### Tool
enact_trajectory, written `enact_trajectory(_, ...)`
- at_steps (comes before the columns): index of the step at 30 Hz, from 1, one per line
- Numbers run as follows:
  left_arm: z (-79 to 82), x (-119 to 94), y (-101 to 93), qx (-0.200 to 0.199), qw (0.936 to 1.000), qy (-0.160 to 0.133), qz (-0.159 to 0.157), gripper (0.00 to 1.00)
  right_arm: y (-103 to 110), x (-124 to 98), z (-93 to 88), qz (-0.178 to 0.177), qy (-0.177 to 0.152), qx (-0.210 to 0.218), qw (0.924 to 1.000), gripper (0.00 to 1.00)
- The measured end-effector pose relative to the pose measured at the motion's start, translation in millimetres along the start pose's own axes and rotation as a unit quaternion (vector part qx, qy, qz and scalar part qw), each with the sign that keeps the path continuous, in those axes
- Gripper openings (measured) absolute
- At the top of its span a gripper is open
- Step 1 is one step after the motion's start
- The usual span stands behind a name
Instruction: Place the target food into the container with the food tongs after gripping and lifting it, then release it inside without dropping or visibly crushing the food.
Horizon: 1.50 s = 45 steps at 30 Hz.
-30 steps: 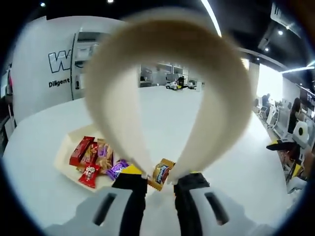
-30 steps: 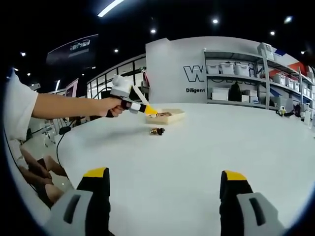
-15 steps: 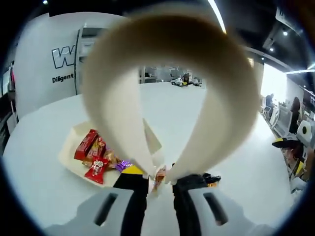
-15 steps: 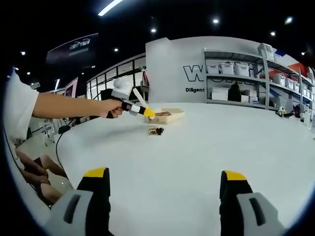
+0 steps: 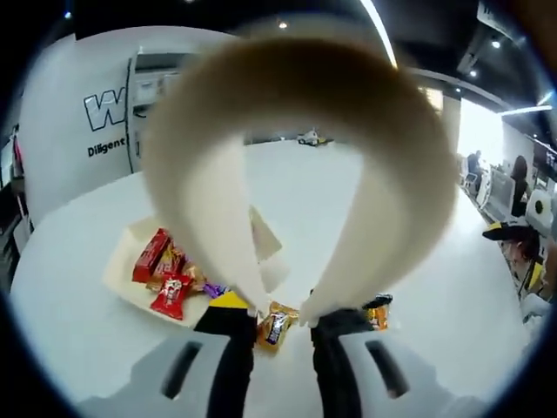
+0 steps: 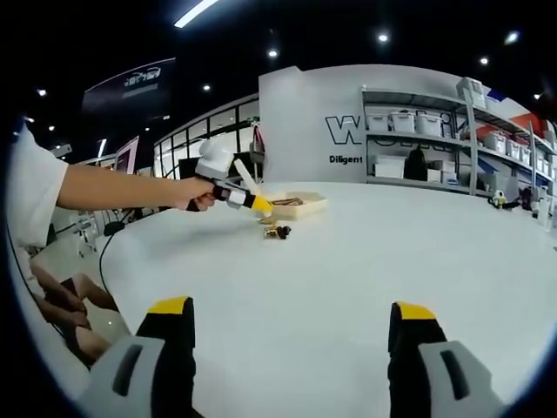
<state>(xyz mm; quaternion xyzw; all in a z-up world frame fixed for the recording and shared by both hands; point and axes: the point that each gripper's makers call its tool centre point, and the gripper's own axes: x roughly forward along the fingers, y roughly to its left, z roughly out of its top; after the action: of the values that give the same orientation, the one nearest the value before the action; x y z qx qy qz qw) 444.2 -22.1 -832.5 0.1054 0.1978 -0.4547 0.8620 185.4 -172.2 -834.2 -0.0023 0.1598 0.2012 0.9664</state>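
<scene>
Gold foil glints right at the tong tips: the candy (image 5: 277,324), a small wrapped piece with a dark label, now sits between the two cream ends of the tongs (image 5: 296,174), where half a second ago it was squeezed to a thin sliver in that same gap and a second ago it lay a little further out. It looks caught rather than loose, though whether it has left the table I cannot tell. The left gripper (image 5: 280,324) has its jaws drawn close together, clamped on the arms of the tongs, pressing them closed around the candy. Just beyond to the left, the tray (image 5: 122,270) waits with red and purple wrapped sweets (image 5: 165,277) piled inside, near but not touching the held piece. Another wrapped piece (image 5: 377,311) lies on the white table (image 5: 78,348) on the other side of the tongs. From the right gripper view, a person's hand (image 6: 197,193) steers the tool low over the table beside the tray, candy at its tip. The right gripper (image 6: 291,348) hangs wide open with nothing in it, well apart from the action. My read: the grip is made, and the lift and short carry to the tray are what remain.
</scene>
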Motion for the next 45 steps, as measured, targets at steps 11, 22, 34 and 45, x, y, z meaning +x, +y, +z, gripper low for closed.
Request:
enact_trajectory(11, -6.7, 4, 5.9, 0.010, 0.9999, 0.004, 0.000, 0.27, -2, -1, -2.3, -0.006, 0.003, 0.000, 1.0000, 0.91)
enact_trajectory(22, -20.4, 7, 4.4, -0.033, 0.9993, 0.007, -0.017, 0.17, -1, 1, -4.2, -0.004, 0.010, -0.004, 0.9999, 0.90)
enact_trajectory(34, -19.2, 6, -1.9, -0.034, 0.9993, 0.015, -0.010, 0.18, -1, 1, -4.6, -0.003, 0.010, -0.005, 0.9999, 0.90)
enact_trajectory(45, 15.7, -12, -6.1, -0.018, 0.9996, -0.021, -0.012, 0.18, 1, 0, -1.5, -0.001, 0.003, -0.006, 1.0000, 0.90)
